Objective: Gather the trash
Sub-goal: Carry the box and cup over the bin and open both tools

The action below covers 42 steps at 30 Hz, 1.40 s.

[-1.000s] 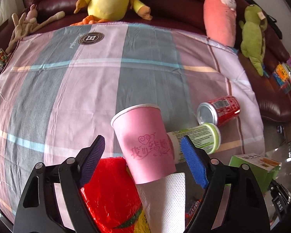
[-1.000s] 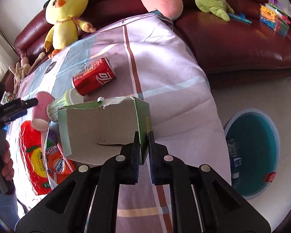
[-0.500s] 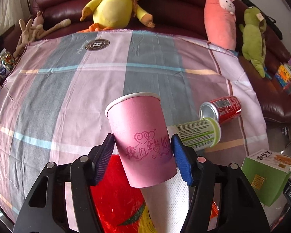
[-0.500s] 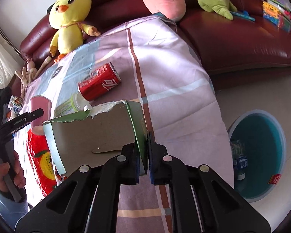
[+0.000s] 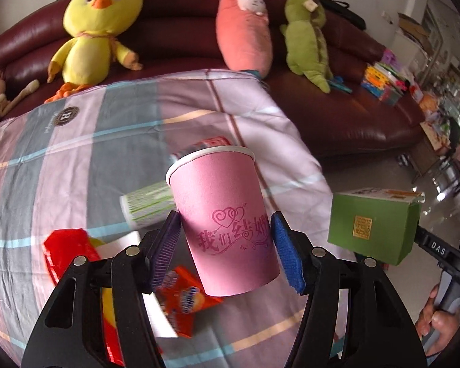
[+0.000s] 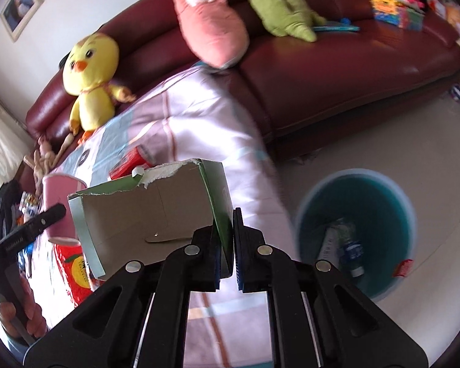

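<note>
My left gripper [image 5: 224, 230] is shut on a pink paper cup [image 5: 220, 208], its blue pads pressing both sides, and the cup hangs upright above the cloth-covered table [image 5: 76, 159]. The cup [image 6: 59, 205] also shows at the left of the right wrist view. My right gripper [image 6: 228, 233] is shut on the side wall of a torn green cardboard box [image 6: 156, 211], held open-side up off the table edge. The box [image 5: 371, 227] appears to the right of the cup. On the floor to the right stands a blue bin [image 6: 383, 202] holding a few bottles.
On the table lie a red can [image 5: 211, 144], a green-and-white bottle [image 5: 147, 202], a red snack bag [image 5: 67, 251] and an orange packet [image 5: 184, 300]. A dark red sofa [image 6: 337, 70] with plush toys runs behind the table. A person's hand [image 5: 438, 322] holds the right gripper.
The left jaws closed on the pink cup, lifted it off the table and swung right. The right gripper carried the green box up and right, bringing the bin closer.
</note>
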Available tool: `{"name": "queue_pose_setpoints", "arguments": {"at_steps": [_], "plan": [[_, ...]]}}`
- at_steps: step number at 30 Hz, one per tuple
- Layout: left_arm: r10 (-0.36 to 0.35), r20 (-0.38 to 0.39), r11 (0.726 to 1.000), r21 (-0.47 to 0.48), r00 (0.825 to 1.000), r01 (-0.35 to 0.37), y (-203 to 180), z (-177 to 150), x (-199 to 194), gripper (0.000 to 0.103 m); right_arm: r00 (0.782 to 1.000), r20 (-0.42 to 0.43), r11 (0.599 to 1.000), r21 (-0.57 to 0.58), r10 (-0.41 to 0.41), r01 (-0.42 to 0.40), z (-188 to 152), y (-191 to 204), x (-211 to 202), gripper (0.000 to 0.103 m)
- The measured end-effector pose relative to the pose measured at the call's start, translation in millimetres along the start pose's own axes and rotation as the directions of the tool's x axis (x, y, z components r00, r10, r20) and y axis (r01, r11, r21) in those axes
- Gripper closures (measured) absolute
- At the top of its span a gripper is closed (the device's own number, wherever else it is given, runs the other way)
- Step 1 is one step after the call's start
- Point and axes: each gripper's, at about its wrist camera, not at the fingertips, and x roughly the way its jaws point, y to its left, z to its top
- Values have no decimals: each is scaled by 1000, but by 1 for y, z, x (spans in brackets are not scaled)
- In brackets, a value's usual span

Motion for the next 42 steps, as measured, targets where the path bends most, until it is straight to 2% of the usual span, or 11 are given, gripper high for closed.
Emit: {"name": "queue_pose_setpoints", "arguments": {"at_steps": [8, 12, 18, 23, 27, 30, 32, 37, 40, 42], "plan": [[-119, -95, 976, 174, 988, 134, -119, -11, 36, 41, 987, 90, 980, 162, -129, 114, -7, -114, -61, 96], [-140, -156, 956, 235, 978, 175, -168, -20, 58, 41, 984, 82, 963, 233, -159, 136, -18, -158, -69, 96], [-144, -233, 932, 295, 962, 211, -221, -32, 89, 41, 983, 42, 947, 279, -179, 160, -35, -197, -65, 96], [-132, -261, 934, 290, 956, 208, -231, -39, 103, 41, 983, -10, 943, 279, -186, 181, -45, -211, -48, 95], [-118, -242, 946, 266, 963, 183, -224, -35, 102, 41, 988, -88, 945, 291, -128, 148, -53, -211, -17, 91], [-112, -233, 955, 245, 966, 170, -217, -30, 101, 40, 987, -153, 953, 288, -52, 95, -55, -201, 10, 78], [-108, -232, 958, 237, 967, 164, -215, -27, 104, 40, 981, -192, 954, 294, -1, 59, -57, -195, 23, 52], [-113, -244, 956, 237, 963, 172, -210, -25, 108, 40, 981, -192, 961, 272, -2, 55, -55, -189, 25, 46], [-116, -256, 954, 241, 960, 179, -212, -25, 111, 40, 984, -174, 958, 274, -35, 83, -51, -191, 20, 37], [-118, -261, 952, 245, 958, 184, -214, -25, 113, 40, 985, -167, 954, 285, -50, 97, -49, -196, 17, 35]]}}
